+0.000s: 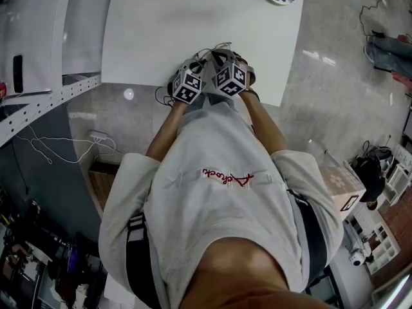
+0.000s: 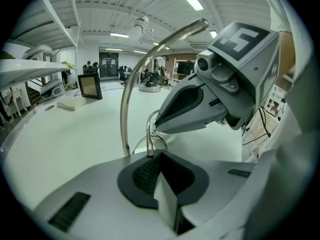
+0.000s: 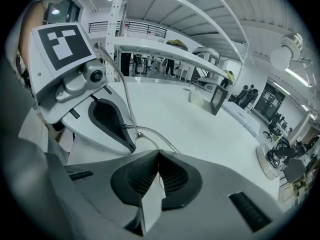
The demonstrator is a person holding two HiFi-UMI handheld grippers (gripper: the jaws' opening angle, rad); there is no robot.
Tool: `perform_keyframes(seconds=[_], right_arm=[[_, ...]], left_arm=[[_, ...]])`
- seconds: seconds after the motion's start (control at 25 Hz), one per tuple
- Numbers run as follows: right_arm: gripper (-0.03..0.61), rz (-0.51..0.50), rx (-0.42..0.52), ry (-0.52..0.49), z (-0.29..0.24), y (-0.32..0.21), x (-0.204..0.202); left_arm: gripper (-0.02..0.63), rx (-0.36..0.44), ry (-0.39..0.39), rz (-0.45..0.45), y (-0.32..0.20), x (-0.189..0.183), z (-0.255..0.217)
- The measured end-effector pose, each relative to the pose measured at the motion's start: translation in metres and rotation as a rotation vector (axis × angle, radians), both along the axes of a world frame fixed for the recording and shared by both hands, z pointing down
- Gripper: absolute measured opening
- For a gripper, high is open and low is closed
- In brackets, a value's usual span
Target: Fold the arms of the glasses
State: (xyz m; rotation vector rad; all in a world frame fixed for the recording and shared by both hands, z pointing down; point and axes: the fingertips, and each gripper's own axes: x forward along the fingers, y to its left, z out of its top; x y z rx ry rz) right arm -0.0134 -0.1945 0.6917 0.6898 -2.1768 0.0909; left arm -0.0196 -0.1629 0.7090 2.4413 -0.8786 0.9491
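Grey T-shirt point(image 1: 219, 140), red chest script point(image 1: 226, 178), black straps point(image 1: 136, 262).

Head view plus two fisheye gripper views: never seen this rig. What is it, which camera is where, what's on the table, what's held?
No robot: a person holds a two-fingered gripper in each hand. The head view looks down from a camera on their head; the other two cameras ride on the grippers, looking along the fingers. The left gripper and right gripper meet at the near edge of a white table, both shut on a pair of glasses, one arm curving upward. A framed panel stands farther along it.
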Motion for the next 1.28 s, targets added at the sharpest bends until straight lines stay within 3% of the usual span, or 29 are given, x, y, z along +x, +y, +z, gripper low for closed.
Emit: perform_keyframes(seconds=[0.28, 0.4, 0.48, 0.72, 1.08, 1.28], right_arm=[[0.005, 0.025, 0.184, -0.046, -0.049, 0.001, 0.005], [0.006, 0.048, 0.166, -0.030, -0.042, -0.003, 0.008], [0.022, 0.046, 0.146, -0.025, -0.037, -0.003, 0.008], [0.029, 0.041, 0.149, -0.032, -0.039, -0.002, 0.007], [0.029, 0.047, 0.144, -0.045, -0.039, 0.011, 0.005], [0.029, 0.071, 0.101, -0.033, -0.024, 0.024, 0.014]], left_arm=[[0.025, -0.012, 0.000, 0.003, -0.004, -0.006, 0.000], [0.032, -0.012, -0.004, 0.014, -0.003, -0.006, -0.001], [0.098, -0.022, 0.009, 0.020, 0.001, -0.006, -0.002], [0.150, -0.007, 0.059, -0.017, 0.010, -0.019, -0.012], [0.164, 0.176, 0.154, -0.143, 0.012, -0.051, -0.054], [0.164, 0.274, 0.174, -0.122, -0.004, -0.042, -0.083]])
